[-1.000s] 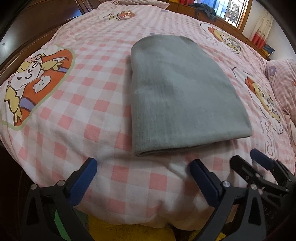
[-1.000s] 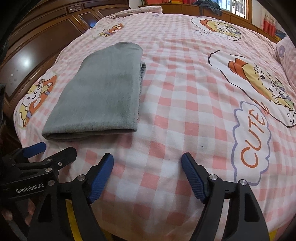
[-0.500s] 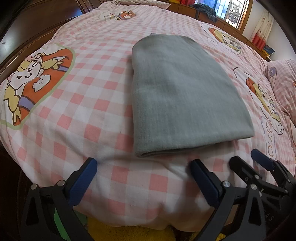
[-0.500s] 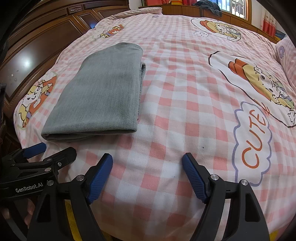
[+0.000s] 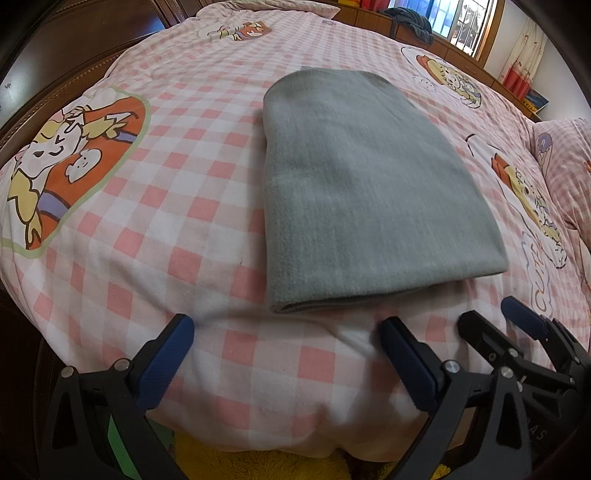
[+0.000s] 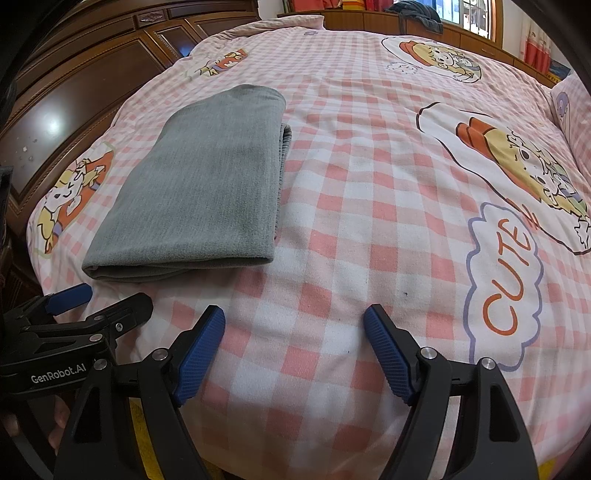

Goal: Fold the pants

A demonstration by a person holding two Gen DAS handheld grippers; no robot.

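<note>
Folded grey pants (image 5: 362, 192) flat on checked bedspread (image 5: 184, 206)

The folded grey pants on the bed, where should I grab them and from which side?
Probably the near folded edge of the grey pants: it is thick, rounded and faces both grippers. Come in low across the bedspread from the near side, one finger sliding under the stack, one on top.

Bed (image 6: 369, 229) covered in pink-and-white checked bedding with cartoon prints. Dark wooden panelled cabinetry (image 6: 85, 81) runs along its left side. Low wooden unit (image 6: 369, 18) at the far end. Barred window (image 5: 461, 22) admits daylight; red-trimmed curtain (image 5: 524, 55) hangs beside it.
</note>
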